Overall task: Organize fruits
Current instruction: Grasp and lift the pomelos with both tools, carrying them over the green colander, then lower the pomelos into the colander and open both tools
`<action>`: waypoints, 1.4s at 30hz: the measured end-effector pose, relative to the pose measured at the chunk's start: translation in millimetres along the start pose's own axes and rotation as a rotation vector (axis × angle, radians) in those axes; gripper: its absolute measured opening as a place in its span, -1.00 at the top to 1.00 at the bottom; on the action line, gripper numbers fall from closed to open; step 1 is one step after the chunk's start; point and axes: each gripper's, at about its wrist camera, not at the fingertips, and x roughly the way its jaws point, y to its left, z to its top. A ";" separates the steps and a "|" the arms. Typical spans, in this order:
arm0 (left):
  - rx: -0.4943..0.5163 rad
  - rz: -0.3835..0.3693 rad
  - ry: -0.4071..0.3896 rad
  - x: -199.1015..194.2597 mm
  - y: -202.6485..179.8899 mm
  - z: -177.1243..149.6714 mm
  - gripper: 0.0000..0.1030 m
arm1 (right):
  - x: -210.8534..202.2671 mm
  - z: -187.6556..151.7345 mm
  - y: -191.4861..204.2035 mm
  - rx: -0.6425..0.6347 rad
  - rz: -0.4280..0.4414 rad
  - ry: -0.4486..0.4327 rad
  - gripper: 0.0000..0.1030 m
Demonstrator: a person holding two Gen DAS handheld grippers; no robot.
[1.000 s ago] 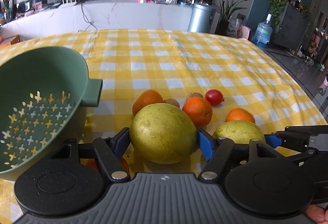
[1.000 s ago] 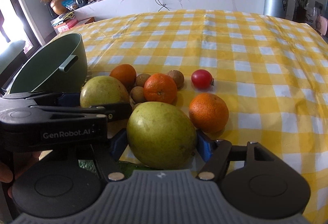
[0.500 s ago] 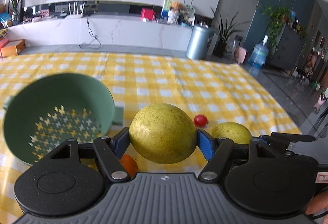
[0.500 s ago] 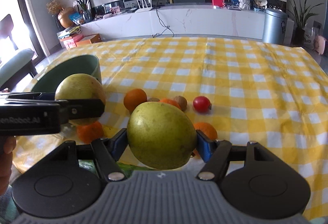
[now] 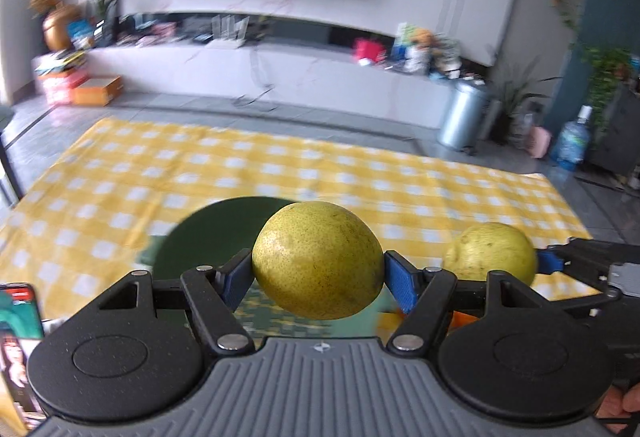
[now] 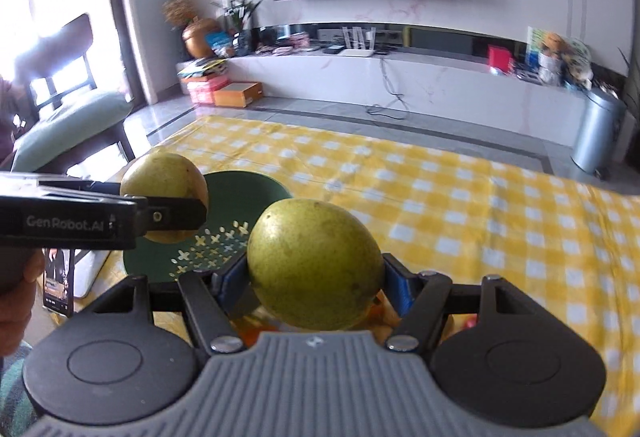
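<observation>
The left tongs (image 5: 318, 271) squeeze a big yellow-green fruit (image 5: 318, 259) between their blue pads. The right tongs (image 6: 316, 277) squeeze another green fruit (image 6: 314, 263) the same way. Both fruits are up in the air, above the yellow checked surface (image 6: 460, 197). A green strainer bowl (image 6: 236, 197) sits down below the left fruit.

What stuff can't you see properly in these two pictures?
- Small fruits on the table: in both wrist views mostly hidden behind each held pear and gripper body; only orange scraps show.
- Green colander: left wrist view blurs it and the left gripper's pear covers part.
- Phone: cut by the left wrist view's edge.
- Right gripper's pear: underside hidden by the gripper body.
</observation>
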 end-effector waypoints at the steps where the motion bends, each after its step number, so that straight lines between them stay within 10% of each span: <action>1: -0.020 0.020 0.008 3.8 9.0 2.4 -0.55 | 7.3 4.9 5.7 -0.027 0.014 0.013 -0.29; 25: -0.005 0.090 0.204 59.1 53.3 -19.2 -0.56 | 158.4 30.1 68.8 -0.511 0.191 0.468 -0.29; 42: 0.085 0.128 0.196 64.7 44.5 -21.6 -0.56 | 181.7 29.4 82.4 -0.612 0.185 0.580 -0.30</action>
